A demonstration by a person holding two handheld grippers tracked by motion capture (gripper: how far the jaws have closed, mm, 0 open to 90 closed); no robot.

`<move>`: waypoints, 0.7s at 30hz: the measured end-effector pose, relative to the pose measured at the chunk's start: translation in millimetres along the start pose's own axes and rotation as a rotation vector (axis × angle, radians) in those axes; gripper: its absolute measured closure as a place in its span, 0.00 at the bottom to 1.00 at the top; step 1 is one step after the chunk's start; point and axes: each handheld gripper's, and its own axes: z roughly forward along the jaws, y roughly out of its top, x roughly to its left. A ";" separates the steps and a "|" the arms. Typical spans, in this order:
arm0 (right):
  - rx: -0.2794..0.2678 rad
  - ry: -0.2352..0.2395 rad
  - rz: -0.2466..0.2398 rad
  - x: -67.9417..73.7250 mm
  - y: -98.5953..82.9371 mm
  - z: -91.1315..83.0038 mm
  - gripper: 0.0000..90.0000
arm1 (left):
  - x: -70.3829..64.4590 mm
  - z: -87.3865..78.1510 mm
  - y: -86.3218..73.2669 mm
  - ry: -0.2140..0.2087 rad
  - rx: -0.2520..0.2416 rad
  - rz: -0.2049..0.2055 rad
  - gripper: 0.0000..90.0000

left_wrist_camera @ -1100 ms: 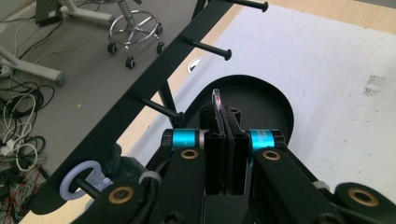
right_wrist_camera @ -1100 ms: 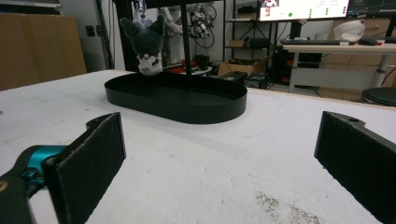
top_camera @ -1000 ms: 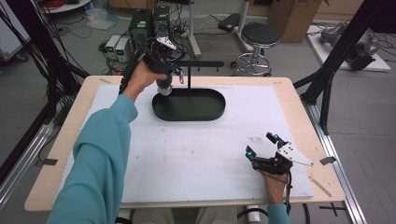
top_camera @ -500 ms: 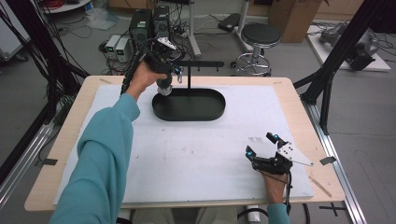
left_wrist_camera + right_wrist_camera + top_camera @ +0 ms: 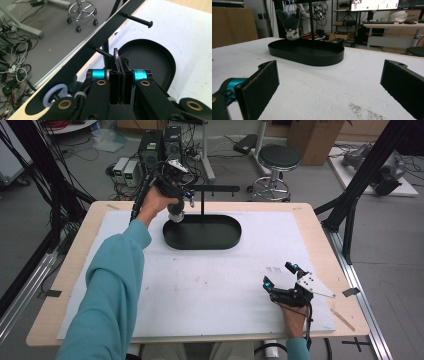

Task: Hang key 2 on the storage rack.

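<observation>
A black stand has an oval tray (image 5: pixel 222 239) and a crossbar (image 5: pixel 220 188) with pegs. A small grey and white plush toy (image 5: pixel 175 214) hangs under the bar's left end, over the tray's rim. My left gripper (image 5: pixel 184 199) is up at that end of the bar. In the left gripper view it (image 5: pixel 120 63) is shut on a thin dark tab (image 5: pixel 116 56) right beside a peg (image 5: pixel 99 50). A pale lavender ring (image 5: pixel 55 93) sits on the bar to its left. My right gripper (image 5: pixel 279 274) rests open on the white mat, far from the stand.
The right gripper view shows the toy (image 5: pixel 289 22) dangling above the tray (image 5: pixel 307 53), with white mat (image 5: pixel 324 100) between the wide-apart jaws. Another peg (image 5: pixel 136 20) sticks out farther along the bar. A stool (image 5: pixel 280 157) and cables lie beyond the table.
</observation>
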 end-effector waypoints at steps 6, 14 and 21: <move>0.002 -0.003 -0.003 0.1 -0.1 -0.1 0.01 | 0.2 2.0 0.9 0.031 -0.009 -0.012 0.98; 0.000 0.000 -0.003 -0.1 0.0 0.0 0.01 | -0.7 8.8 1.7 0.065 -0.010 -0.025 0.98; -0.001 0.001 -0.004 -0.3 -0.1 0.0 0.01 | 3.1 10.3 0.8 0.084 -0.020 -0.055 0.98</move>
